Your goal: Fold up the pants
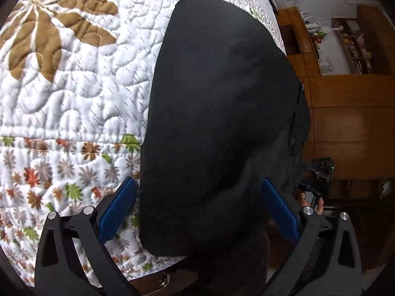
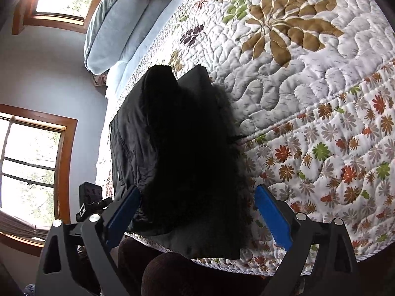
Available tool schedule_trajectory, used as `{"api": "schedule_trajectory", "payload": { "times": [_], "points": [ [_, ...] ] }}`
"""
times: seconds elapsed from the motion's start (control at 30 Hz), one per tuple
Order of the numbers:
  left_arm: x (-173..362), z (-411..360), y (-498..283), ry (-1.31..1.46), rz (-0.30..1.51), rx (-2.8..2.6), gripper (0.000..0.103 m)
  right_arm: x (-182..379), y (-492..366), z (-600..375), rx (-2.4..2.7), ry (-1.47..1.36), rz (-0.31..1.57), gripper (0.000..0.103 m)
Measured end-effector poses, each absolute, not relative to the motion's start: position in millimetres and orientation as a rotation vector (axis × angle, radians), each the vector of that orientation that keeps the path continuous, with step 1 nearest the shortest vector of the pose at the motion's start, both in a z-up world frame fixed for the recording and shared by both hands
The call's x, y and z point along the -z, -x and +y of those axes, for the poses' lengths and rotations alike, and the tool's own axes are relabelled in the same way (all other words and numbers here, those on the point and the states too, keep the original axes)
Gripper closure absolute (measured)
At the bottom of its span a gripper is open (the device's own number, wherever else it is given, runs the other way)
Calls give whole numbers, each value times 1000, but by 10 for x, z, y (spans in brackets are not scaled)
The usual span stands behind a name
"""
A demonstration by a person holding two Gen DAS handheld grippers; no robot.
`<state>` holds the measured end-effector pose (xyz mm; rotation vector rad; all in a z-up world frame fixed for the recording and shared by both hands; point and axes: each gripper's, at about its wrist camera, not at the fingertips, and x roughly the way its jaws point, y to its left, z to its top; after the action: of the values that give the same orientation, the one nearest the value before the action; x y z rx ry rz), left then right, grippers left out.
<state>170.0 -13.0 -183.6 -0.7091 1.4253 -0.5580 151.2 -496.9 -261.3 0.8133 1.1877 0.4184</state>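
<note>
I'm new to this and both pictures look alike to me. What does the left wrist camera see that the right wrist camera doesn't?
Only the left wrist view shows the wooden floor, the bookshelf against the far wall, and part of a hand holding the other tool.

Only the right wrist view shows two windows and the pale blue pillows at the head of the bed.

Both show the black pants lying on the floral quilt, and an open claw with blue fingers: the left claw and the right claw, each straddling the pants.
</note>
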Motion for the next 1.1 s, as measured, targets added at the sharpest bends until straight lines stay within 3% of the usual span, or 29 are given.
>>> {"api": "schedule_trajectory", "payload": {
  "times": [0.93,0.97,1.03,1.1],
  "points": [
    [1629,-636,-1579,516,1436,538,3,2900,-1774,-4845,-548,-821,1234,4],
    [1631,-607,-1574,515,1434,538,3,2897,-1773,-4831,-561,-815,1227,6],
    [1634,-584,-1574,520,1433,534,3,2905,-1768,-4815,-588,-845,1212,24],
    [1665,-507,-1568,533,1434,533,3,2906,-1772,-4771,-577,-837,1208,32]
  ]
}}
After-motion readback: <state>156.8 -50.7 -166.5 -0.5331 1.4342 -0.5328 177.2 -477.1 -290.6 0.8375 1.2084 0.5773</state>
